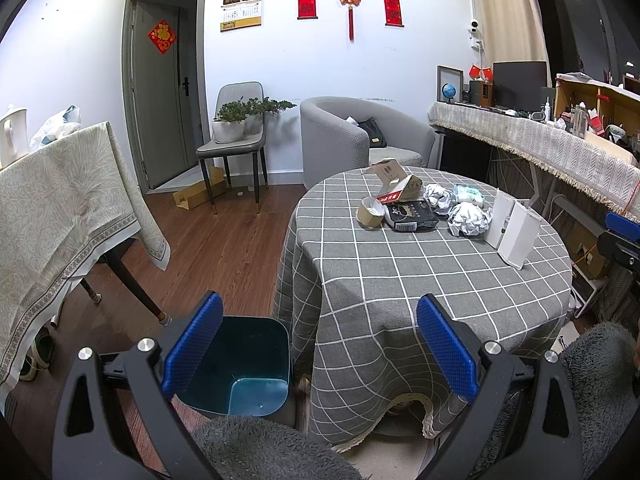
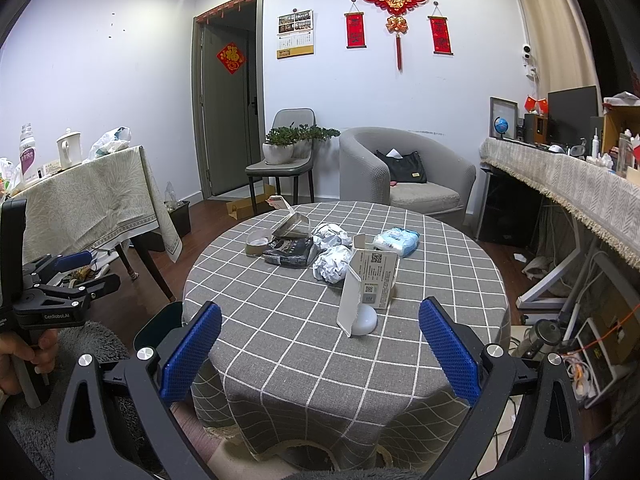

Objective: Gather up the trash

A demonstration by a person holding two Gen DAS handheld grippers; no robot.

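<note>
- Left tool (image 1: 320,344) hangs low at the near edge of the round desk with the grey white-checked cloth (image 1: 400,280), blue pads spread wide, nothing between them.
- Right tool (image 2: 320,344) sits over the same desk (image 2: 280,320), its pads just as far apart and empty.
- The trash is bunched toward the desk's far side: a brown cardboard tape roll (image 1: 370,213), touching a black printed packet (image 1: 410,218), with a torn red-and-white carton (image 1: 396,184) leaning over both.
- 2 crumpled white paper balls: one (image 1: 469,219) just right of the black packet, the other (image 1: 439,197) behind it.
- A pale blue-white soft pack (image 2: 396,242) lies furthest right in the cluster.
- An open white cardboard box with printed codes (image 2: 370,284) stands upright nearest the right tool, a small white round item (image 2: 365,322) at its foot.
- A teal plastic bin (image 1: 244,364) stands on the wood floor at the desk's left side, just behind the left tool's left pad, and I see nothing inside it.
- A hand (image 2: 24,360) grips the left tool's handle at the left edge of the right wrist view.
</note>
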